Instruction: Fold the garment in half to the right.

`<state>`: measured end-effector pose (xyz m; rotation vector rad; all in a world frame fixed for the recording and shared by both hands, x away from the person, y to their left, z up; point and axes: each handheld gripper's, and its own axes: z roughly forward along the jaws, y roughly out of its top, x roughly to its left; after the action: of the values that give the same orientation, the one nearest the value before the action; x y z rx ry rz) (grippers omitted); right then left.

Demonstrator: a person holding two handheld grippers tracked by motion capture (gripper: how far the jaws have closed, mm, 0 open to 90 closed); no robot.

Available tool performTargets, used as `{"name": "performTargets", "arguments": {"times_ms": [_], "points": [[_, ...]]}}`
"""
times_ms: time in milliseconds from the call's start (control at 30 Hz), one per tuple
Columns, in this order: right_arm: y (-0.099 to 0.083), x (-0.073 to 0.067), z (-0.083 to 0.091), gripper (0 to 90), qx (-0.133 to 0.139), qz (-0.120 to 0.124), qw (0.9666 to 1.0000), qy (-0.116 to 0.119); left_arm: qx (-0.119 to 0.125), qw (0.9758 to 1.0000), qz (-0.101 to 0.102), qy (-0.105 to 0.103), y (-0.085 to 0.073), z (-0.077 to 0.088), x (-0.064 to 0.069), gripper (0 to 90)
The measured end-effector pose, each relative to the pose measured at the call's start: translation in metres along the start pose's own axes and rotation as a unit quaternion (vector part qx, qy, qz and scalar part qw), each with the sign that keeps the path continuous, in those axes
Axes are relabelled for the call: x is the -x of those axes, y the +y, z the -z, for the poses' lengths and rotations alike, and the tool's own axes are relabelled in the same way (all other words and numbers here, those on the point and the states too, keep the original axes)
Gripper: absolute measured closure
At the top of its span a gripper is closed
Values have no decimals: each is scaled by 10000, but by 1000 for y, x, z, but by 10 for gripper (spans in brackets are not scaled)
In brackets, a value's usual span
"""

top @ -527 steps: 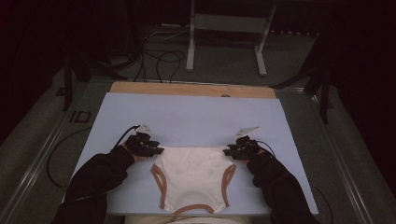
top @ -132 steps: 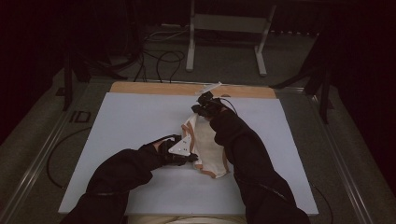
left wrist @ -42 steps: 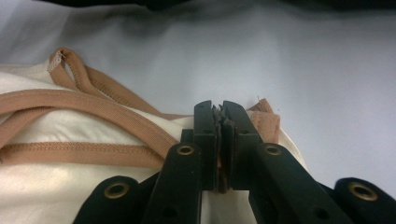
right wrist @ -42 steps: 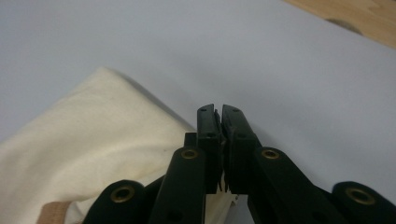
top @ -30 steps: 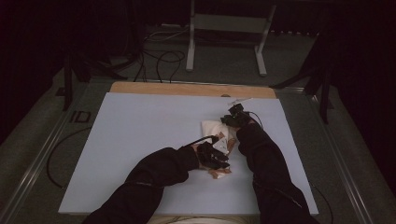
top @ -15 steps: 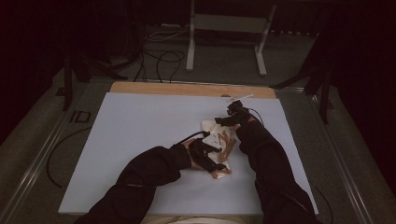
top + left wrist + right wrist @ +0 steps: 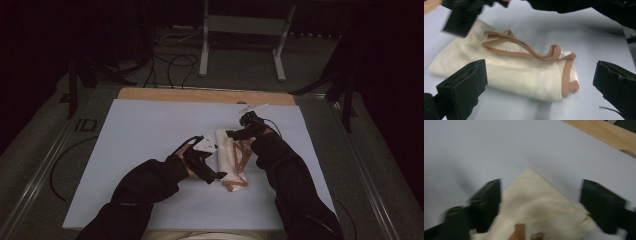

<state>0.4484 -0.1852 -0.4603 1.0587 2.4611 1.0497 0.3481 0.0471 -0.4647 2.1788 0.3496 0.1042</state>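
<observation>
With both the left gripper (image 7: pixel 216 176) and right gripper (image 7: pixel 234 134) jaws just opened wide (nothing gripped), either could snag the folded garment (image 7: pixel 232 159) and undo its fold.

Both black-sleeved forearms come in from the near edge and angle toward each other over the tabletop. The left claw (image 7: pixel 216 176) points to the right, its jaws having just been opening and now standing wide apart with nothing pressed between them. The right claw (image 7: pixel 235 134), farther out, points leftward and down; its jaws have just been closing a little but stand apart, gripping nothing.
</observation>
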Motion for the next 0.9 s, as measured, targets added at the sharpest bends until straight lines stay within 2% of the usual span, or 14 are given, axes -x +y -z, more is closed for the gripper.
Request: {"name": "performTargets", "arguments": {"times_ms": [33, 100, 167, 267, 367, 400, 467, 500, 533, 567, 700, 900], "points": [[-2, -6, 3, 376, -6, 137, 9999, 65, 4, 10000, 9, 26, -3, 3, -1, 2], [-5, -10, 4, 448, -107, 275, 9995, 59, 13, 9999, 63, 98, -11, 12, -1, 2], [-9, -16, 4, 464, -188, 363, 9991, 95, 76, 9996, 197, 165, -21, 20, 0, 2], [-15, -21, 0, 490, -358, 520, 9980, 49, 60, 9991, 239, 341, -36, 31, 2, 2], [-20, -25, -5, 525, -526, 661, 9964, -84, 66, 9983, 379, 432, -51, 41, 4, 2], [-24, -25, -9, 570, -616, 692, 9956, -126, 43, 9982, 383, 470, -56, 44, 5, 2], [-25, -24, -11, 586, -679, 721, 9949, -185, -14, 9978, 401, 521, -66, 48, 9, 2], [-27, -24, -12, 612, -713, 711, 9947, -231, -61, 9977, 401, 550, -70, 50, 11, 2], [-30, -23, -14, 682, -793, 743, 9937, -272, -58, 9975, 411, 566, -74, 52, 12, 2], [-30, -23, -14, 682, -793, 743, 9937, -272, -53, 9973, 437, 588, -77, 55, 13, 2], [-33, -19, -14, 882, -811, 676, 9940, -288, 63, 9962, 590, 642, -88, 66, 17, 2], [-30, -16, 1, 900, -553, 610, 9960, -354, 128, 9937, 783, 786, -103, 76, 18, 2]]}}
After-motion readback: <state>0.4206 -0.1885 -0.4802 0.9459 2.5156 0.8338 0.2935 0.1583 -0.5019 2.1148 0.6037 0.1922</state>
